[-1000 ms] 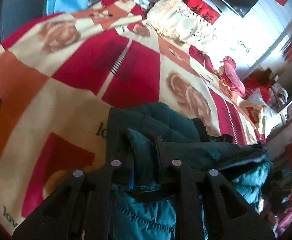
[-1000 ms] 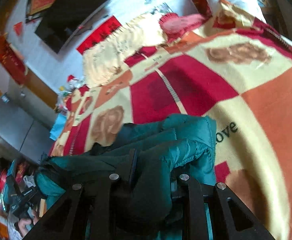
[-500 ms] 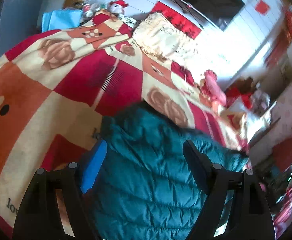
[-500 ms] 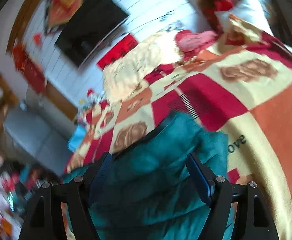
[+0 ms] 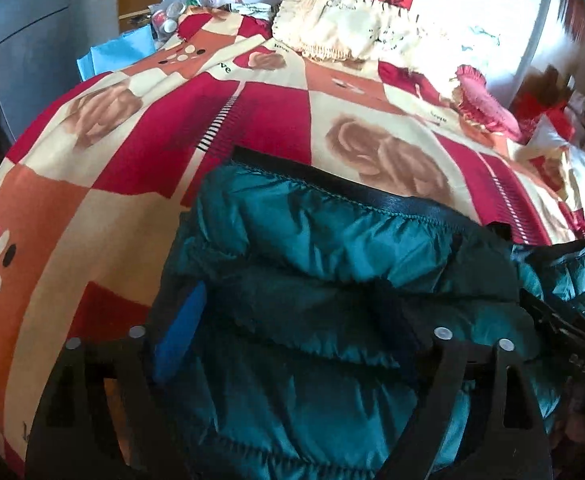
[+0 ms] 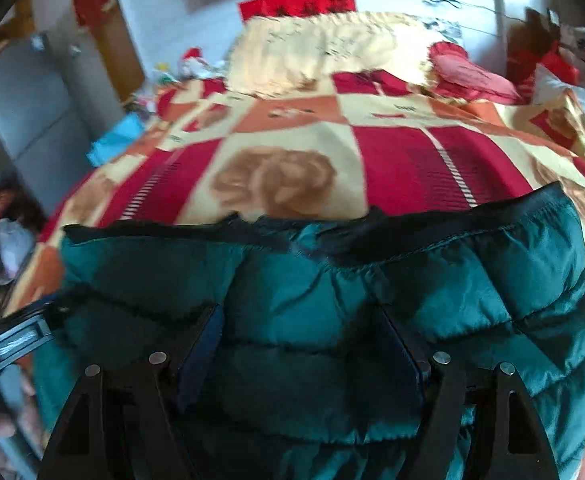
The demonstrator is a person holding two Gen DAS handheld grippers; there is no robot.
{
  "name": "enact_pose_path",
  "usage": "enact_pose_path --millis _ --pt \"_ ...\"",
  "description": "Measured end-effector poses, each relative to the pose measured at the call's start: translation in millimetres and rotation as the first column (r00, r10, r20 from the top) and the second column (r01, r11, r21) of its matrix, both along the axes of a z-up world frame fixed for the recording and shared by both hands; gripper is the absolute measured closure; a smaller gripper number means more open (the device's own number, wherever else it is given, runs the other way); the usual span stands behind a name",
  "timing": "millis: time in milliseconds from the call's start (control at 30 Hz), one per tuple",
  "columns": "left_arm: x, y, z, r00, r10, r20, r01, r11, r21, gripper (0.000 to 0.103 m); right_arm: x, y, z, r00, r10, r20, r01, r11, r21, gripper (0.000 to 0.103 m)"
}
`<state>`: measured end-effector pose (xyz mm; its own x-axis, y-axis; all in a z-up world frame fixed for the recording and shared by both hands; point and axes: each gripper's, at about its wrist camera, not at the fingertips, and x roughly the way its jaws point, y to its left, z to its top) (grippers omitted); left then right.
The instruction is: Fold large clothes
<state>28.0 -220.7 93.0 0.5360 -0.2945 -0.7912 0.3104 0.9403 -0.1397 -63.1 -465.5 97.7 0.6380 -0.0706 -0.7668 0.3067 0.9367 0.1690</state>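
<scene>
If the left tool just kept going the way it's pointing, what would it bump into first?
Most likely the teal puffer jacket on the blanket: it fills the gap between the open left tool fingers. How far off it lies is hard to judge.

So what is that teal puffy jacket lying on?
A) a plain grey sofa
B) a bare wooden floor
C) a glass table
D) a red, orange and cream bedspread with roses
D: the teal jacket lies on the bedspread with its red and cream squares and rose prints.

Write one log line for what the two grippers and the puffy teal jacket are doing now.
left gripper: open, just opened | right gripper: open, just opened | teal puffer jacket: released, folded on blanket
</scene>
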Motion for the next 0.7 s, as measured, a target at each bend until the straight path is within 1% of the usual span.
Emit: enact_pose_path --millis 100,200,267,300,367,400,433,533,600,633,700 --pt "11.5 -3.8 -4.7 1.000 0.004 -0.014 -0.004 1.000 0.013 0.012 7.6 -9.8 -14.7 0.999 -0.034 -0.021 0.034 0.999 0.015 0.028" --pt "13.5 -8.0 -6.7 1.000 0.005 -0.015 -0.005 0.999 0.034 0.011 12.0 -12.9 -15.8 0.998 -0.045 -0.042 0.045 0.999 0.010 0.028" --pt "12.8 -7.5 -6.1 1.000 0.002 -0.012 -0.001 1.000 0.030 0.011 6.2 -12.2 -6.3 0.998 -0.035 -0.054 0.036 0.999 0.026 0.028" --pt "12.1 -6.4 -5.5 1.000 0.000 -0.011 0.000 1.000 0.023 0.011 0.3 -12.1 0.4 0.998 -0.032 -0.045 0.034 0.999 0.039 0.028" --pt "12.7 -5.4 -5.4 1.000 0.000 -0.010 0.000 1.000 0.011 0.011 -17.3 -17.0 19.3 0.999 -0.033 0.020 0.032 0.998 0.058 0.028" --pt "13.3 -4.6 -6.1 1.000 0.002 -0.012 -0.002 1.000 0.006 0.011 -25.5 -20.7 27.8 0.998 -0.044 0.044 0.042 0.998 0.039 0.028" --pt "13.3 -5.0 -6.2 1.000 0.002 -0.011 -0.002 1.000 0.007 0.011 -32.4 -26.9 35.4 0.996 -0.063 0.058 0.063 0.998 0.001 0.028" --pt "14.9 -6.1 -6.9 1.000 -0.002 -0.006 0.002 1.000 0.023 0.011 -40.9 -48.3 42.7 0.990 -0.137 0.046 0.141 0.982 -0.127 0.028" --pt "15.8 -9.0 -7.2 1.000 -0.009 -0.006 0.009 0.999 0.033 0.009 -41.6 -68.9 34.7 0.980 -0.198 0.007 0.196 0.964 -0.182 0.028" --pt "17.7 -9.8 -8.1 1.000 -0.014 -0.007 0.014 0.999 0.041 0.008 -40.8 -77.4 29.7 0.976 -0.216 -0.009 0.211 0.959 -0.189 0.028" --pt "20.8 -11.6 -9.7 1.000 -0.025 -0.016 0.025 0.999 0.046 0.006 -39.6 -95.4 9.8 0.964 -0.256 -0.074 0.239 0.953 -0.185 0.028"
